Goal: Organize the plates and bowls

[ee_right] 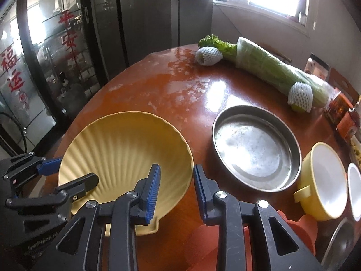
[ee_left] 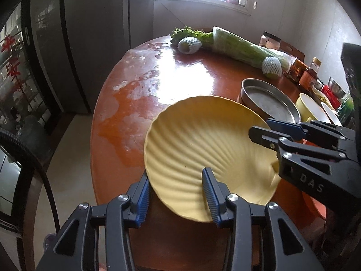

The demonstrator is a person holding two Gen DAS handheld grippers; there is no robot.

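A yellow shell-shaped plate (ee_left: 203,149) lies on the round red-brown table (ee_left: 135,103) at its near edge. My left gripper (ee_left: 177,195) is open, its jaws standing either side of the plate's near rim. My right gripper (ee_right: 177,187) is open too, straddling the plate's (ee_right: 126,155) right rim; it shows in the left wrist view (ee_left: 266,126) at the plate's right side. A round steel pan (ee_right: 256,148) sits right of the plate, then a yellow bowl (ee_right: 325,180) with a white inside and a small white bowl (ee_right: 355,194).
Wrapped cabbage (ee_right: 277,72), leafy greens (ee_right: 216,41) and two foam-netted fruits (ee_right: 208,55) lie at the table's far side. Bottles and jars (ee_left: 309,74) crowd the right edge. An orange-red container (ee_right: 248,237) is under my right gripper. Wet patches cover the table's left part.
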